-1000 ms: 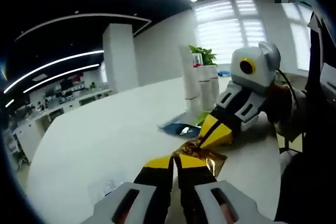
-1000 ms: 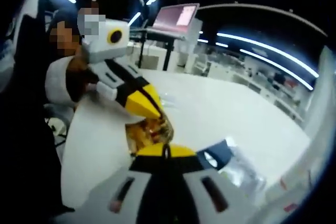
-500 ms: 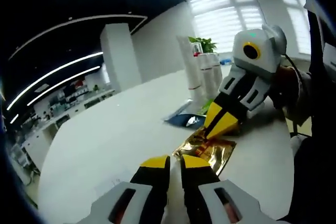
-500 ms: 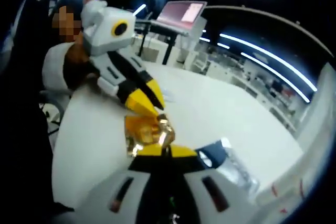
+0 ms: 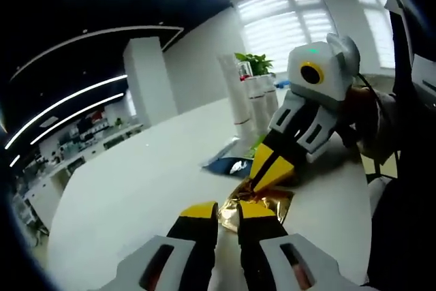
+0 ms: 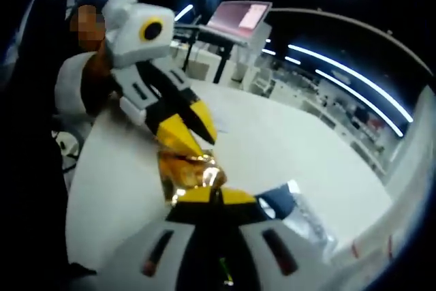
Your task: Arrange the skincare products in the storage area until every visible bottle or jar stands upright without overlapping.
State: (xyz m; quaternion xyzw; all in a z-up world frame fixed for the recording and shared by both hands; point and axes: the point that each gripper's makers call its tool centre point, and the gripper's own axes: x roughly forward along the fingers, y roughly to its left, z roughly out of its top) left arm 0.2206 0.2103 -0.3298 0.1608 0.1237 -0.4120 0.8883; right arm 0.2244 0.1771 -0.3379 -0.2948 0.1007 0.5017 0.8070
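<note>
Holding the gold foil sachet [image 5: 257,202] flat on the white desk [image 5: 136,189], I have both tools at it from opposite ends. In the left gripper view my left tool [image 5: 227,211] sits low with its yellow-tipped jaws drawn close, a narrow gap between them, their tips at the near edge of the sachet; I cannot tell whether they actually pinch the foil. Beyond it, my right tool [image 5: 267,176] comes in from the desk's right side, its yellow jaws clenched together on the far end of the sachet. Just beyond the sachet lies a dark blue packet [image 5: 228,165], and farther back, near the desk's far edge, stand tall white bottles [image 5: 253,103] in a close group, upright, with a green plant [image 5: 253,64] behind them. In the right gripper view my right tool [image 6: 213,194] grips the crumpled sachet [image 6: 187,174] at its near end, the left tool [image 6: 189,134] meets it from the far end, and the blue packet [image 6: 276,204] lies just right of my jaws.
</note>
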